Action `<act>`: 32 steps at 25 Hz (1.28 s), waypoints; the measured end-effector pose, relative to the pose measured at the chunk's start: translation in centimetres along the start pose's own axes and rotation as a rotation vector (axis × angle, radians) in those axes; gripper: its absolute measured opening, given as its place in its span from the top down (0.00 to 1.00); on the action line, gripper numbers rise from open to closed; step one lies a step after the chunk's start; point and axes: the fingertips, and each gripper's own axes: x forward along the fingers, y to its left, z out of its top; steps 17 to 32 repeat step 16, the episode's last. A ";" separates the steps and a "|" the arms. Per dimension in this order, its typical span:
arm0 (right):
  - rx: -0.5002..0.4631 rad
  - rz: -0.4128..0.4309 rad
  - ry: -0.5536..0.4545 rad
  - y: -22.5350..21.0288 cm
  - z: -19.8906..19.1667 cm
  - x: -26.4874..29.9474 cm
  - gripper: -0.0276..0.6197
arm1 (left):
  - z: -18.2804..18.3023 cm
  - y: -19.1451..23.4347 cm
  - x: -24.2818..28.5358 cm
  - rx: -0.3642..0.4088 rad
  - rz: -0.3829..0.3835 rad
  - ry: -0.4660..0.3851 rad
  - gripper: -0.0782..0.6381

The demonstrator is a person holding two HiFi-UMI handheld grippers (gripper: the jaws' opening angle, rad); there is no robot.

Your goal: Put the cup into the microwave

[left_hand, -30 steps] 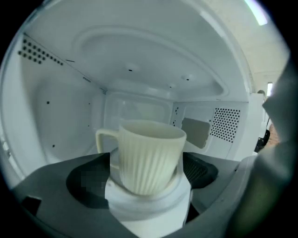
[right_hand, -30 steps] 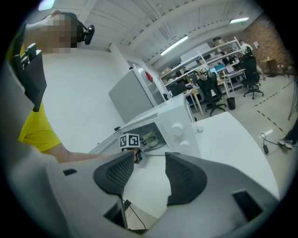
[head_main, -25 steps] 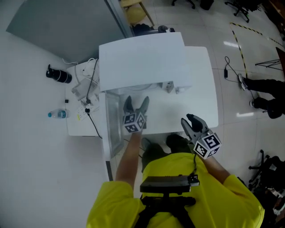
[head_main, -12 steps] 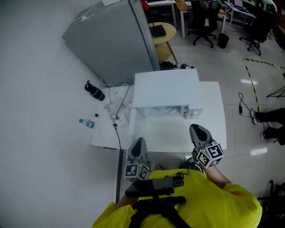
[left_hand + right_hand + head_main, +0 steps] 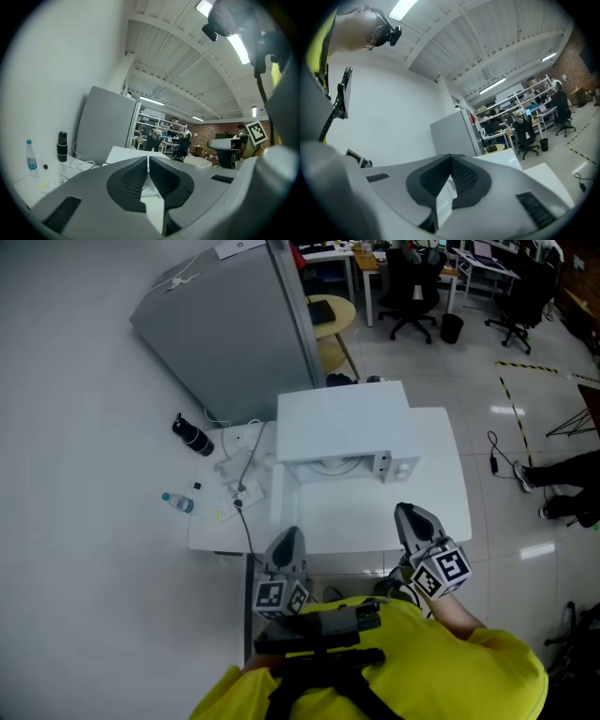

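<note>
A white microwave (image 5: 342, 418) stands on a white table (image 5: 441, 484) in the head view. Its door (image 5: 280, 491) looks swung open to the left. A pale round shape (image 5: 328, 466) shows in its mouth; I cannot tell whether it is the cup or the turntable. No cup shows anywhere else. My left gripper (image 5: 287, 542) is shut and empty over the table's near edge, close to the person's body. My right gripper (image 5: 411, 518) is shut and empty at the near right of the table. Both gripper views show the jaws pressed together, left gripper (image 5: 148, 161) and right gripper (image 5: 451, 159).
A black bottle (image 5: 192, 435), a small water bottle (image 5: 176, 502) and cables (image 5: 239, 470) lie on the table's left part. A tall grey cabinet (image 5: 225, 324) stands behind, beside a round stool (image 5: 330, 310). Office chairs (image 5: 412, 277) stand farther back. Someone's legs (image 5: 562, 488) are at the right.
Both grippers drew back from the microwave's front toward the person's body and rose. The left gripper, wide open before, has shut; the right has shut too. The head view has pulled back.
</note>
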 end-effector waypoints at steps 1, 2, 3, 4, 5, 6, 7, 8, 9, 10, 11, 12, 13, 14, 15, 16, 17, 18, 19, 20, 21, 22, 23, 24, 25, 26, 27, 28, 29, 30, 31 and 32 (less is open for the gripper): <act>0.003 -0.007 0.003 0.3 -0.4 -0.2 0.96 | 0.0 0.2 -0.3 -0.002 -0.006 0.003 0.88; 0.006 -0.014 0.005 0.7 -0.8 -0.4 0.96 | -0.2 0.5 -0.6 -0.008 -0.008 0.012 0.88; 0.009 -0.021 0.006 1.0 -1.0 -0.6 0.96 | -0.3 0.7 -0.8 -0.015 -0.009 0.024 0.88; 0.010 -0.029 0.006 1.4 -1.3 -0.7 0.96 | -0.4 1.0 -1.1 -0.020 -0.011 0.036 0.88; 0.009 -0.036 0.005 1.6 -1.4 -0.8 0.96 | -0.6 1.2 -1.3 -0.020 -0.016 0.045 0.88; 0.008 -0.043 0.004 1.9 -1.6 -0.9 0.96 | -0.6 1.3 -1.4 -0.019 -0.026 0.049 0.88; 0.007 -0.049 0.001 2.2 -1.7 -1.0 0.96 | -0.4 1.3 -1.5 -0.020 -0.039 0.047 0.88; 0.006 -0.056 -0.002 2.4 -1.9 -1.0 0.96 | -0.3 1.3 -1.6 -0.022 -0.051 0.045 0.88; 0.007 -0.063 -0.003 2.6 -2.1 -1.1 0.96 | -0.3 1.3 -1.6 -0.021 -0.063 0.047 0.88; 0.009 -0.072 -0.004 2.8 -2.3 -1.2 0.96 | -0.4 1.4 -1.8 -0.019 -0.074 0.053 0.88; 0.011 -0.080 -0.004 3.1 -2.5 -1.3 0.96 | -0.5 1.5 -1.9 -0.016 -0.084 0.060 0.88; 0.011 -0.086 -0.005 3.3 -2.7 -1.3 0.96 | -0.5 1.7 -2.0 -0.013 -0.091 0.063 0.88; 0.011 -0.090 -0.005 3.6 -2.9 -1.3 0.96 | -0.5 2.0 -2.0 -0.010 -0.094 0.063 0.88; 0.010 -0.093 -0.006 3.9 -3.1 -1.3 0.96 | -0.6 2.2 -2.1 -0.008 -0.096 0.063 0.88; 0.010 -0.095 -0.006 4.1 -3.4 -1.2 0.96 | -0.6 2.5 -2.1 -0.007 -0.099 0.064 0.88; 0.009 -0.097 -0.006 4.4 -3.6 -1.2 0.96 | -0.6 2.7 -2.2 -0.006 -0.103 0.065 0.88; 0.009 -0.097 -0.006 4.4 -3.6 -1.2 0.96 | -0.6 2.7 -2.2 -0.006 -0.103 0.065 0.88; 0.009 -0.097 -0.006 4.4 -3.6 -1.2 0.96 | -0.6 2.7 -2.2 -0.006 -0.103 0.065 0.88; 0.009 -0.097 -0.006 4.4 -3.6 -1.2 0.96 | -0.6 2.7 -2.2 -0.006 -0.103 0.065 0.88; 0.009 -0.097 -0.006 4.4 -3.6 -1.2 0.96 | -0.6 2.7 -2.2 -0.006 -0.103 0.065 0.88; 0.009 -0.097 -0.006 4.4 -3.6 -1.2 0.96 | -0.6 2.7 -2.2 -0.006 -0.103 0.065 0.88; 0.009 -0.097 -0.006 4.4 -3.6 -1.2 0.96 | -0.6 2.7 -2.2 -0.006 -0.103 0.065 0.88; 0.009 -0.097 -0.006 4.4 -3.6 -1.2 0.96 | -0.6 2.7 -2.2 -0.006 -0.103 0.065 0.88; 0.009 -0.097 -0.006 4.4 -3.6 -1.2 0.96 | -0.6 2.7 -2.2 -0.006 -0.103 0.065 0.88; 0.009 -0.097 -0.006 4.4 -3.6 -1.2 0.96 | -0.6 2.7 -2.2 -0.006 -0.103 0.065 0.88; 0.009 -0.097 -0.006 4.4 -3.6 -1.2 0.96 | -0.6 2.7 -2.2 -0.006 -0.103 0.065 0.88; 0.009 -0.097 -0.006 4.4 -3.6 -1.2 0.96 | -0.6 2.7 -2.2 -0.006 -0.103 0.065 0.88; 0.009 -0.097 -0.006 4.4 -3.6 -1.2 0.96 | -0.6 2.7 -2.2 -0.006 -0.103 0.065 0.88; 0.009 -0.097 -0.006 4.4 -3.6 -1.2 0.96 | -0.6 2.7 -2.2 -0.006 -0.103 0.065 0.88; 0.009 -0.097 -0.006 4.4 -3.6 -1.2 0.96 | -0.6 2.7 -2.2 -0.006 -0.103 0.065 0.88; 0.009 -0.097 -0.006 4.4 -3.6 -1.2 0.96 | -0.6 2.7 -2.2 -0.006 -0.103 0.065 0.88; 0.009 -0.097 -0.006 4.4 -3.6 -1.2 0.96 | -0.6 2.7 -2.2 -0.006 -0.103 0.065 0.88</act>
